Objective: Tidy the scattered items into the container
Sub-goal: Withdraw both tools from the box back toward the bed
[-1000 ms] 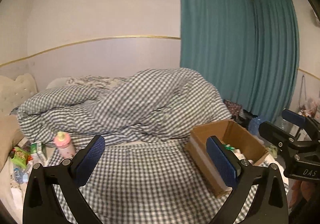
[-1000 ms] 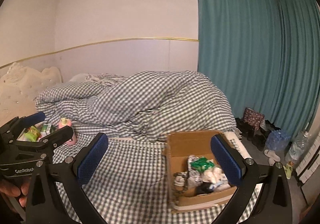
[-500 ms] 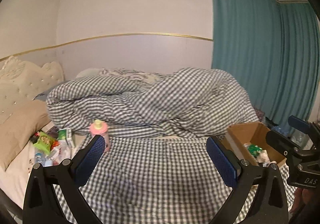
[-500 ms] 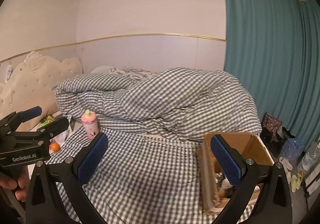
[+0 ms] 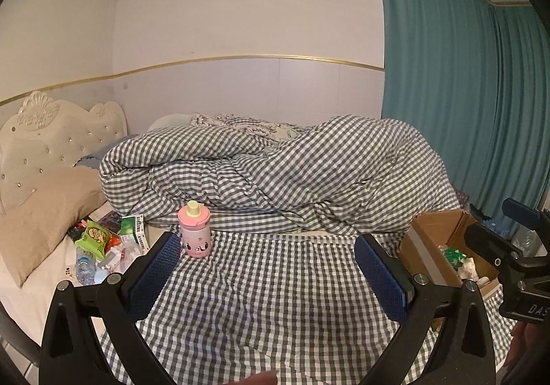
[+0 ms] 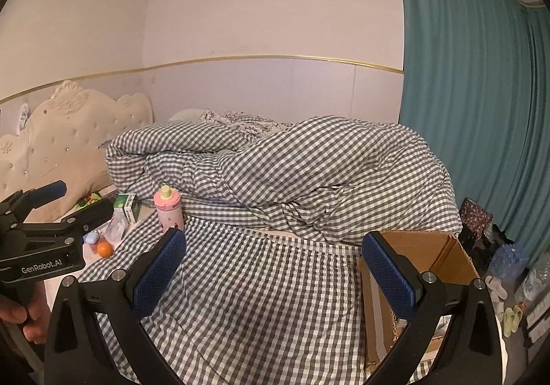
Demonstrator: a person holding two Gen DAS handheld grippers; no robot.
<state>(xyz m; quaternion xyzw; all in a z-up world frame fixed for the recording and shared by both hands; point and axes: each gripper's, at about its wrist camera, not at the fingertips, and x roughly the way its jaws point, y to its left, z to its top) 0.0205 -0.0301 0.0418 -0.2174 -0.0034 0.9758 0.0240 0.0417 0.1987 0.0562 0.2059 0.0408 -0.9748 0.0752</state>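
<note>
Where the bed (image 5: pixel 261 285) carries the work, its near half is covered by a flat grey-and-white checked sheet, and a bunched checked duvet (image 5: pixel 292 172) fills the far half against the wall. A cream tufted headboard (image 5: pixel 41 141) and a tan pillow (image 5: pixel 44 213) close the left end; a teal curtain (image 5: pixel 464 93) hangs at the right.

The left gripper (image 5: pixel 268 276) hovers over the sheet with its blue pads wide apart and nothing between them. The right gripper (image 6: pixel 275 268) is likewise spread and empty.

The cardboard box (image 5: pixel 443 247) stands at the right edge of the bed, flaps open, already holding several items. The scattered items lie at the left end, well apart from the box:
- a pink bottle (image 5: pixel 195 230) upright on the sheet edge, just in front of the duvet;
- a green snack packet (image 5: pixel 94 237) and a green-and-white carton (image 5: pixel 132 228) beside the pillow;
- a clear water bottle (image 5: pixel 84 268) lying flat;
- an orange (image 6: pixel 104 249) near the bed's front edge.

Between bottle and box the sheet is bare. Beyond the box, shoes and bottles crowd the floor (image 6: pixel 505 285).
</note>
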